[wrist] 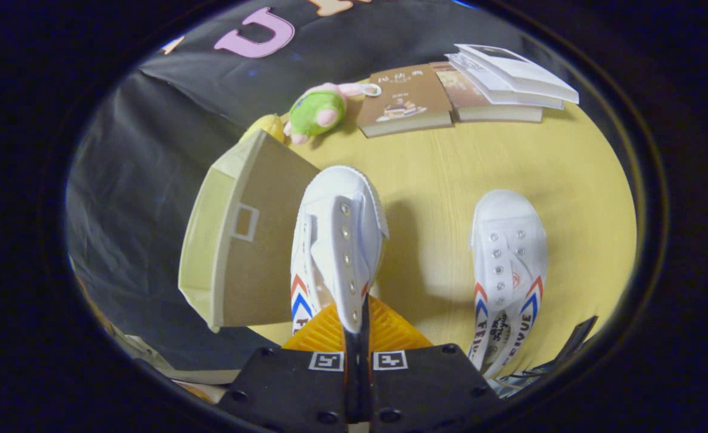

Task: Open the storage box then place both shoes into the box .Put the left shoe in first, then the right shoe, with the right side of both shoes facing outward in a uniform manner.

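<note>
Pale yellow wood-grain table (450,174) carrying everything here, with a beige storage box (242,240) sitting at one edge, just beside the lifted shoe. Lying flat on the top well off to the other side, a white sneaker (507,264) with red and blue chevrons, toe pointing away toward the far end. Back there, a green and pink plush toy (317,111) next to something yellow, then a brown book (405,102), another brown one touching it, and a fanned white stack (513,75) on top.
</note>
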### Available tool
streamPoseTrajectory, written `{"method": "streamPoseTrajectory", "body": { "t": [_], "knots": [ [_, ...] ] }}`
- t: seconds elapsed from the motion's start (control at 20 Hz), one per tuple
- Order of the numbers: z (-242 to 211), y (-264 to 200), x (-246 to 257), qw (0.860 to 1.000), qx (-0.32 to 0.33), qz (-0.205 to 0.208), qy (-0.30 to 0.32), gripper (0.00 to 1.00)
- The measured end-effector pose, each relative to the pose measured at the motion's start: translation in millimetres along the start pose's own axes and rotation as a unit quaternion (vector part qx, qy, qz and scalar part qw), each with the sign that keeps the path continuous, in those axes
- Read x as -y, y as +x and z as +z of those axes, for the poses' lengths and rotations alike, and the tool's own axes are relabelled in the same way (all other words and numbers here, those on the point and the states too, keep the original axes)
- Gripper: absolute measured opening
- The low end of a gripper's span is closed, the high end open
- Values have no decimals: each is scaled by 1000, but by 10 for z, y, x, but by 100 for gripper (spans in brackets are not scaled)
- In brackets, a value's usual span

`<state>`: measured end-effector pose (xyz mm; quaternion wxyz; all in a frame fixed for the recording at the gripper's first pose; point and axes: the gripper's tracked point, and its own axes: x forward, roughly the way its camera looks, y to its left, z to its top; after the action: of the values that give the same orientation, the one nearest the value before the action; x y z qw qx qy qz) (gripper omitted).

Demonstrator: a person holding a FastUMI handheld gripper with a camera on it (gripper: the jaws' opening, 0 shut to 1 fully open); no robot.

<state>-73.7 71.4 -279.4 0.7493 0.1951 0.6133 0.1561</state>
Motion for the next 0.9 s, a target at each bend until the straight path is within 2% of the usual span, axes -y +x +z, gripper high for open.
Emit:
{"method": "streamPoseTrajectory", "body": {
  "t": [0.35, 0.55, 0.9],
  "knots": [
    [480, -337, -631, 998, 54, 22, -10, 4],
    [622, -419, -993, 997, 63, 40, -20, 4],
    [725, -219, -1529, 996, 67, 52, -35, 4]
  ]
}}
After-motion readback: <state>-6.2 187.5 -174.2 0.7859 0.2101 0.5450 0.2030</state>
